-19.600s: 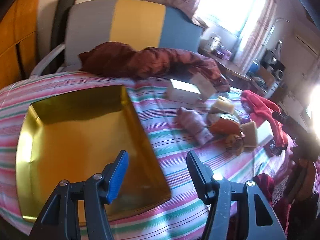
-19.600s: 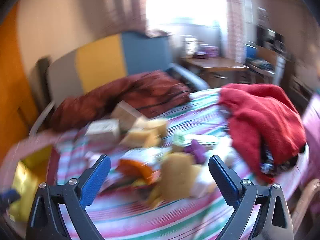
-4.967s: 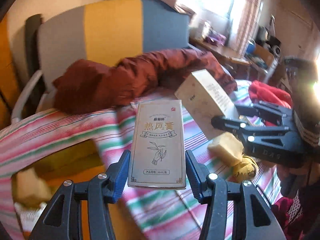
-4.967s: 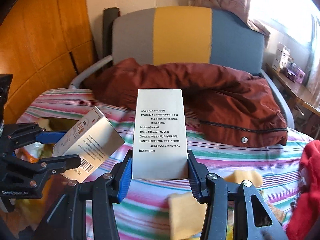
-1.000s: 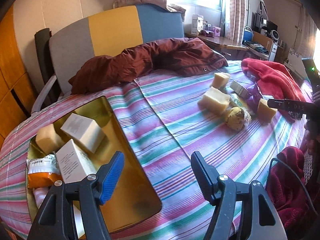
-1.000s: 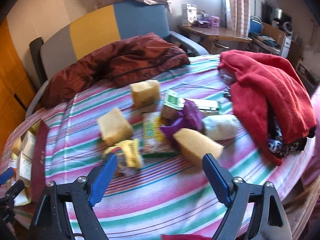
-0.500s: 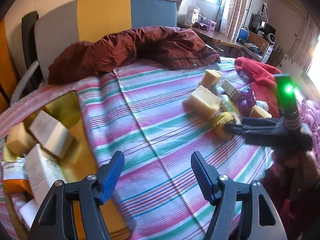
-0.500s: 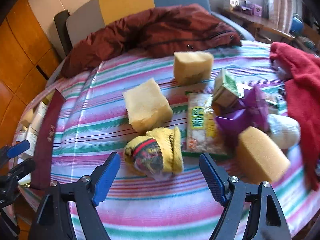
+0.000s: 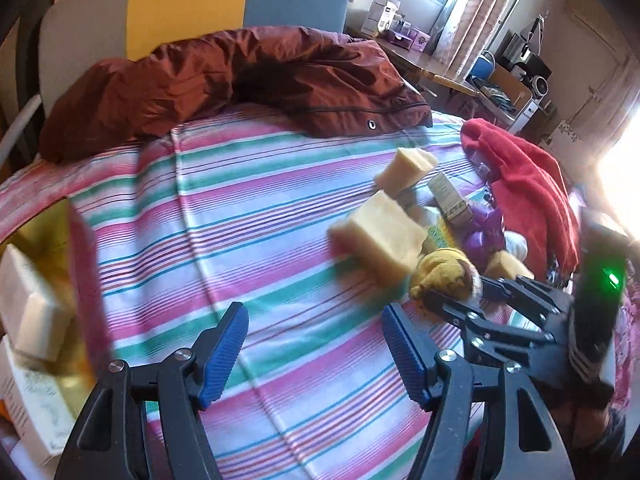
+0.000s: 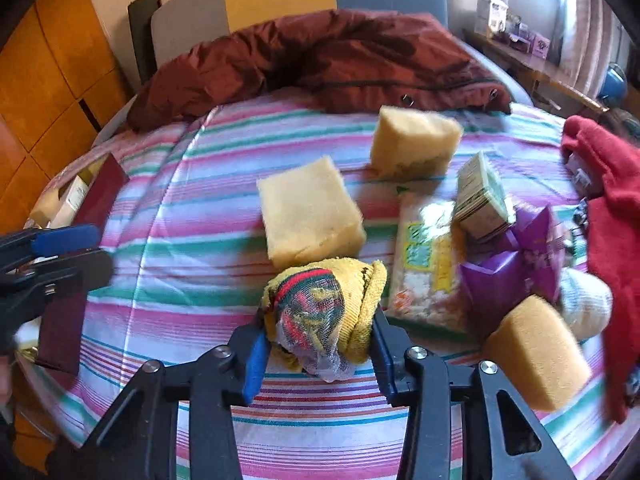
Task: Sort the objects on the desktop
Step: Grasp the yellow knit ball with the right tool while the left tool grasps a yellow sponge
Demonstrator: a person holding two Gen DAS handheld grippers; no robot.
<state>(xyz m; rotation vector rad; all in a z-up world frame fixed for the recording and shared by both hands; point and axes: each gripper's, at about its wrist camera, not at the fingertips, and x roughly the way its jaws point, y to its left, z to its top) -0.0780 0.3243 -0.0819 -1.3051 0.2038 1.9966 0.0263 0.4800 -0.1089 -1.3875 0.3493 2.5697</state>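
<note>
The gold metal tray (image 9: 52,224) is cut off at the striped bedcover's (image 9: 248,216) left edge; pale boxes (image 9: 28,304), apparently cartons, lie inside. The right gripper (image 10: 318,354) is closing on the rolled yellow sock (image 10: 324,300) near the cover's front edge. The left gripper (image 9: 314,354) is held apart, empty.

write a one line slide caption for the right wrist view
Right gripper closing on a rolled yellow sock beside yellow sponges on the striped cloth.
</note>
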